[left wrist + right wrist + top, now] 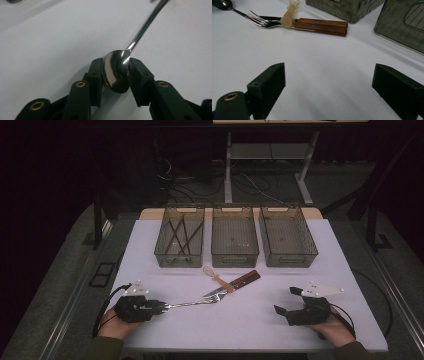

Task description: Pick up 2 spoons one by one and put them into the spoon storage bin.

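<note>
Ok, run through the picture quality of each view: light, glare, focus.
High view: dim, the room dark around the white table. Left gripper view: sharp glare on the spoon bowl between the left gripper jaws, near parts soft. Right gripper view: the right gripper blurred, the wooden-handled knife in focus.

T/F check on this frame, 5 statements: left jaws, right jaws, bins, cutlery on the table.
1. The left gripper has its jaws on the spoon bowl. True.
2. The right gripper holds the fork. False: its jaws stand open over bare table, with nothing between them.
3. Three bins stand in a row at the far side. True: left bin, middle bin, right bin.
4. The left bin is empty. False: thin dark sticks lie in it.
5. A wooden-handled knife lies in the middle bin. False: it lies on the table beside the fork.
</note>
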Demonstrator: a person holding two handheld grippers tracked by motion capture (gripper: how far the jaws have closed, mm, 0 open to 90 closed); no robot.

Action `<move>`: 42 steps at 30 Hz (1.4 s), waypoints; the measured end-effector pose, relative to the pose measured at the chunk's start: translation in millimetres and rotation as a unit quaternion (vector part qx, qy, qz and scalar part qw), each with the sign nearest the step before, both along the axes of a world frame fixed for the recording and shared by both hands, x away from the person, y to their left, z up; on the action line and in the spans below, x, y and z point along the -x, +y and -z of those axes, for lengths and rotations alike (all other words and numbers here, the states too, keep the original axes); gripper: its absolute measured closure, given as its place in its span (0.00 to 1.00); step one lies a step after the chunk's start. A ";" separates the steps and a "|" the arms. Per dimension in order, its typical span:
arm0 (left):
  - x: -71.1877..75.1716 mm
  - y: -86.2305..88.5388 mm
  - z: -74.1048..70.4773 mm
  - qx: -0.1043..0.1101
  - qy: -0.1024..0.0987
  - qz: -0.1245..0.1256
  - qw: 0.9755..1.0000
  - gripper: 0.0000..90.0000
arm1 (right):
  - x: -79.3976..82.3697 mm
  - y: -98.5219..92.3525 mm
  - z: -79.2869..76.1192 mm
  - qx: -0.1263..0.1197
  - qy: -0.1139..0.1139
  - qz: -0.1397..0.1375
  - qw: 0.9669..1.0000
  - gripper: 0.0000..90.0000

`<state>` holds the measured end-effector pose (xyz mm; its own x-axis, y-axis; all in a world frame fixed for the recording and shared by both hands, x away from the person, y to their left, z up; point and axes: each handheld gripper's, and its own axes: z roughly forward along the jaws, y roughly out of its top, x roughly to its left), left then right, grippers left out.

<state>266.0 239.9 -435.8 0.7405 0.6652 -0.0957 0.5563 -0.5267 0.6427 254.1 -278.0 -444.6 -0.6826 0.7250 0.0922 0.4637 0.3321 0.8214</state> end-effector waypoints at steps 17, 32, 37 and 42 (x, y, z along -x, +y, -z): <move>9.0 3.0 -3.5 0.013 0.011 0.018 1.000 0.96 | 0.3 0.1 -0.2 -0.001 0.000 0.000 1.000 0.12; 9.5 7.0 -9.8 0.024 0.004 0.006 1.000 0.98 | 0.1 0.0 -0.2 0.000 0.000 0.000 1.000 0.12; 10.6 10.0 -15.9 0.022 -0.006 0.000 1.000 0.98 | 0.0 0.0 -0.2 -0.001 0.000 0.000 1.000 0.12; 11.1 16.2 -20.7 0.023 -0.016 -0.008 1.000 0.98 | 0.0 0.0 -0.2 -0.001 0.000 0.000 1.000 0.12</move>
